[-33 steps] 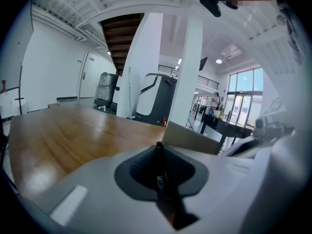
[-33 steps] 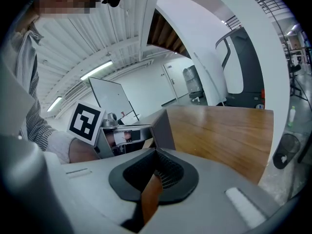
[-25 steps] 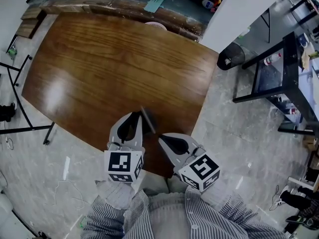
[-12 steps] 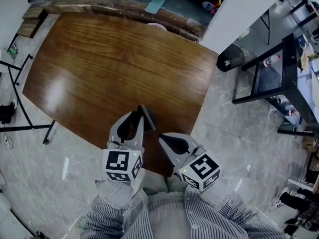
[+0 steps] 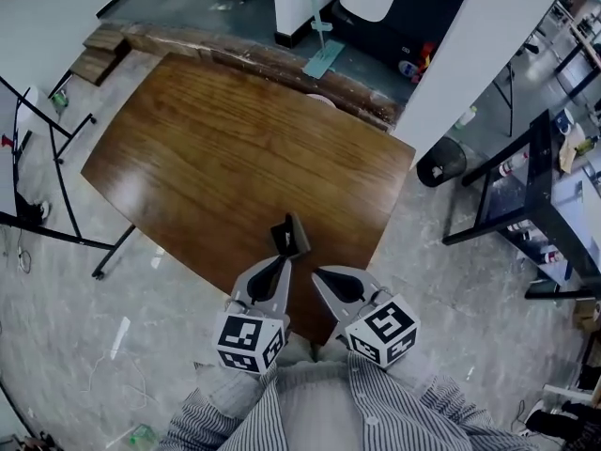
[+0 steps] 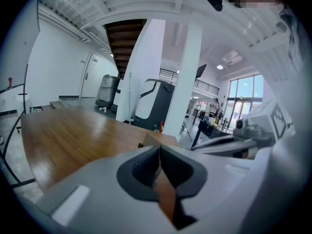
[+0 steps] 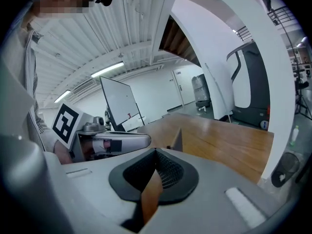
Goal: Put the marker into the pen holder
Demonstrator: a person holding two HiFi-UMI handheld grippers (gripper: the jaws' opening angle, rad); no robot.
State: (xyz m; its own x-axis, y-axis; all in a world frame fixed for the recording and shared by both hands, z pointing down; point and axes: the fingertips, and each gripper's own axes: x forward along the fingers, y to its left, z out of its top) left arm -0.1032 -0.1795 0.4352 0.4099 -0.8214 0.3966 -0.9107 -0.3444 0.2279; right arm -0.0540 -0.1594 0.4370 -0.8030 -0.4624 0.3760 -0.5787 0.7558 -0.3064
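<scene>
— Where's the pen holder point(image 5: 289, 236) now?

— On the wooden table point(image 5: 207, 148), just ahead of the left gripper point(image 5: 283, 263). It's close to the tip, though I can't say whether they touch. A second ago that tip sat alongside the holder, on its left. Now the gripper is behind it and pointing straight at it.

— And the right gripper point(image 5: 318, 273)?

— The holder is ahead of it and off to its left, a little farther than from the other one. The two tips have drawn closer together than before, side by side near the table's front edge.

— Is either one gripping anything?

— No. In each gripper view the dark pads are pressed together at the tip with nothing between them, so both are clenched on nothing. In both views the holder's brown edge shows just past the closed pads.

— The marker?

— I can't pick it out in any view.

— Anything else changed?

— The head view now takes in more floor and room beyond the table. The striped sleeves point(image 5: 211, 412) are at the bottom.
</scene>
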